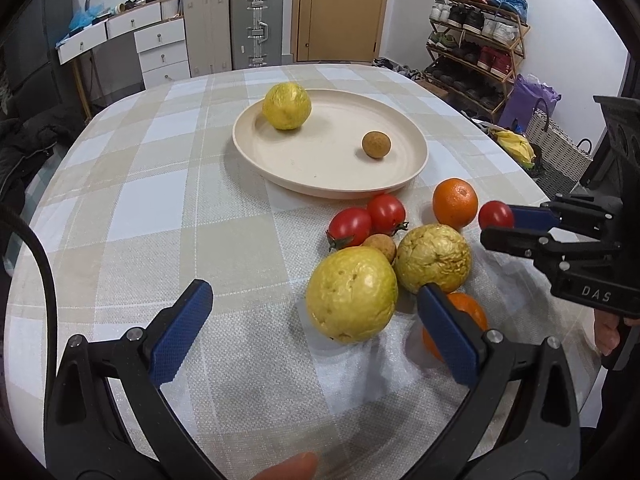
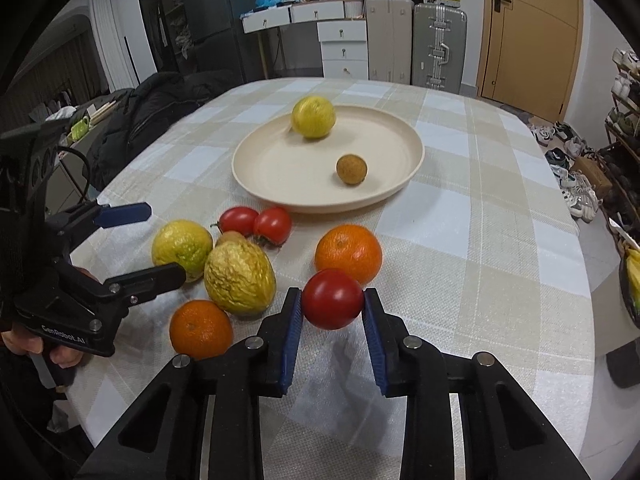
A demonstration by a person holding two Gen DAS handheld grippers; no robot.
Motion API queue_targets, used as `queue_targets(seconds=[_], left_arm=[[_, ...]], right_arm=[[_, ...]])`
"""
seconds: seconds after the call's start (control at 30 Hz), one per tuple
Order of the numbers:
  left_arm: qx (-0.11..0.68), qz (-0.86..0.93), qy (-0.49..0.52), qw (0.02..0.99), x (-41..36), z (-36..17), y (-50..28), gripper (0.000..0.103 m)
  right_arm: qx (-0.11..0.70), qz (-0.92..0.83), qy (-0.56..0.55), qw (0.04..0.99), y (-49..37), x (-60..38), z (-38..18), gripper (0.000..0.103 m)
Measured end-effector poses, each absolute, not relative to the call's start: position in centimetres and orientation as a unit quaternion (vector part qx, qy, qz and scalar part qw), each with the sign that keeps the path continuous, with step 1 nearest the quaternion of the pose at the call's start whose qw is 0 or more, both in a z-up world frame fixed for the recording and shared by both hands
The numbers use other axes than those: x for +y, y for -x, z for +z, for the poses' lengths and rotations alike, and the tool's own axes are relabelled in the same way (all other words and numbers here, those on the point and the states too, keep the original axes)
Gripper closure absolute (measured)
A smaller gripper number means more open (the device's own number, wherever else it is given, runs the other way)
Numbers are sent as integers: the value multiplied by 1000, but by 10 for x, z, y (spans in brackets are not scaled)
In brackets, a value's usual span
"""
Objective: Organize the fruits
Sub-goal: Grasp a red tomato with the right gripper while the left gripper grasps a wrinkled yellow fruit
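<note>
My right gripper [image 2: 332,304] is shut on a red tomato [image 2: 332,299], held just above the checked tablecloth; the left wrist view shows the same gripper [image 1: 500,226] and tomato [image 1: 496,214] at the right. My left gripper [image 1: 314,290] is open, its blue pads either side of a yellow fruit [image 1: 352,294] without touching it. Beside that fruit lie a wrinkled yellow fruit [image 1: 434,258], two tomatoes [image 1: 350,226], a small brown fruit [image 1: 380,246] and two oranges [image 1: 455,202]. The cream plate [image 1: 332,190] holds a yellow fruit [image 1: 286,106] and a brown longan [image 1: 375,144].
The round table's edge [image 2: 588,280] curves close on the right. A dark jacket [image 2: 148,120] lies off the table's left side. A shoe rack [image 1: 472,40], a basket [image 1: 556,148] with bananas, suitcases [image 1: 256,24] and drawers stand beyond the table.
</note>
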State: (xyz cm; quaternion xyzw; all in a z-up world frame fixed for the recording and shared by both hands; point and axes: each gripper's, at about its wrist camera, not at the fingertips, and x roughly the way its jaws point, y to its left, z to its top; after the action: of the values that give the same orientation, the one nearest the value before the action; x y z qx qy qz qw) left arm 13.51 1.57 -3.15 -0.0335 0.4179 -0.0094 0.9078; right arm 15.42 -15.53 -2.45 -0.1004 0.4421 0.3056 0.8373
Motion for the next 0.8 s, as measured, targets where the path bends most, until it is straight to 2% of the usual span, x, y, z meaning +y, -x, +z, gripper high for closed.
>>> queue_targets(seconds=[0.17, 0.23, 0.37, 0.5, 0.53, 0.8], left_arm=[[418, -17, 24, 908, 13, -30, -134, 8], [424, -20, 21, 905, 11, -32, -134, 18], [433, -33, 26, 901, 10, -37, -135, 27], [445, -55, 41, 893, 9, -42, -137, 47], [446, -65, 46, 892, 9, -43, -137, 57], [442, -67, 44, 894, 7, -42, -137, 58]], right_arm=[[435, 306, 94, 842, -154, -157, -20, 72], [435, 306, 94, 842, -154, -156, -20, 72], [432, 306, 91, 843, -154, -157, -19, 72], [431, 305, 89, 845, -153, -158, -19, 72], [431, 305, 88, 845, -153, -158, -19, 72], [429, 304, 88, 846, -155, -158, -19, 72]])
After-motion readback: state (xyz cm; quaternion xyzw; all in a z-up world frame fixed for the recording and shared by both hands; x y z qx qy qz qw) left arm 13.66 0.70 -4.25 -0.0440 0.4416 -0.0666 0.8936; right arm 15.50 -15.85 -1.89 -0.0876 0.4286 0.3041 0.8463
